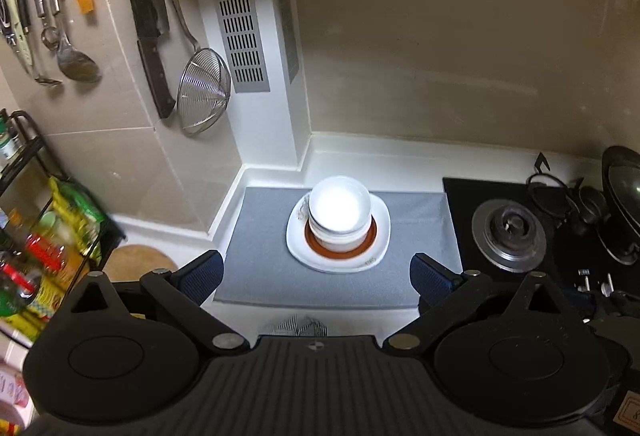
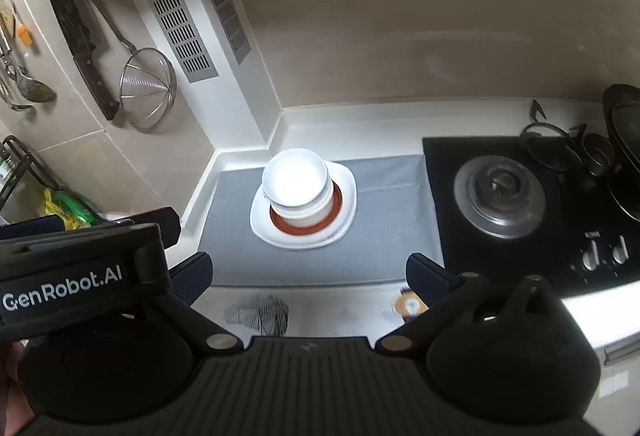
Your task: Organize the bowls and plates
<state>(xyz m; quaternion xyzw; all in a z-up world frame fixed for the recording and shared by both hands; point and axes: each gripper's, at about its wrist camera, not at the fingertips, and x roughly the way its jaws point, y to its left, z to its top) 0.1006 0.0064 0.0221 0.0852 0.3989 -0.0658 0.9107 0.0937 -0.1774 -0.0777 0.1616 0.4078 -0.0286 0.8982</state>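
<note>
White bowls (image 1: 339,210) nested in a stack, top one glaring, contents unreadable. Stack sits on an orange-rimmed dish (image 1: 342,250) inside a white squarish plate (image 1: 338,260), on the grey mat (image 1: 260,268) on my counter (image 1: 360,156). My left tool (image 1: 316,276) and right tool (image 2: 308,272) both wide, holding nothing, short of the plate.

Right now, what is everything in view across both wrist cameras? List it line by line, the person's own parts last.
bowls: a stack, count unclear, white, on the brown-rimmed dish.
brown-rimmed dish: one, on the white plate.
white plate: one, on the mat.
mat: one, grey, on the white counter.
gas hob: one, black, right of the mat.
strainer: one, metal, hanging on the left wall.
cleaver: one, dark, hanging beside the strainer.
vents: two, silver, on the white column.
left gripper: fingers open, empty.
right gripper: fingers open, empty.
</note>
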